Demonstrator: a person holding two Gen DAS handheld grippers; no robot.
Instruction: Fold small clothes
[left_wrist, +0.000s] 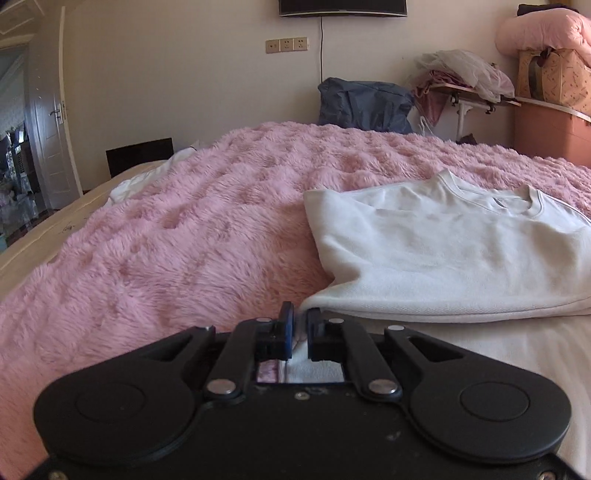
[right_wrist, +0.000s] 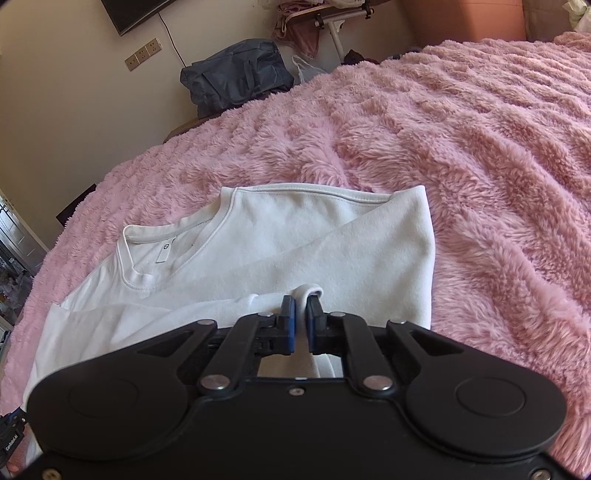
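Left gripper (left_wrist: 300, 315): black frame, blue-padded jaws drawn nearly together, pinching the near corner hem of the white shirt (left_wrist: 454, 251); white cloth shows between the pads and behind them.

Right gripper (right_wrist: 301, 304): same build, jaws closed tight on a raised fold of the white shirt (right_wrist: 258, 251), the cloth bunched over the right pad.

White shirt: partly folded, lying on the pink blanket (left_wrist: 177, 236). In the right wrist view, neckline and inner label face up at the left of the garment, and one side is turned over the body along a slanting edge. In the left wrist view, the shirt's near edge rests on a pale sheet (left_wrist: 517, 354) at the blanket's near side.

Pink blanket (right_wrist: 461, 155): long-pile, covers most of the bed, surrounds the shirt on its far side and both flanks.

Beyond the blanket's far edge: dark blue bag (left_wrist: 364, 103) against the wall; wall sockets (left_wrist: 286, 45) above it; dark screen (left_wrist: 341, 7) higher still, cord hanging down. Right of the bag, a small table (left_wrist: 472, 92) piled with cloth. Far left of the blanket, a white door (left_wrist: 51, 122).
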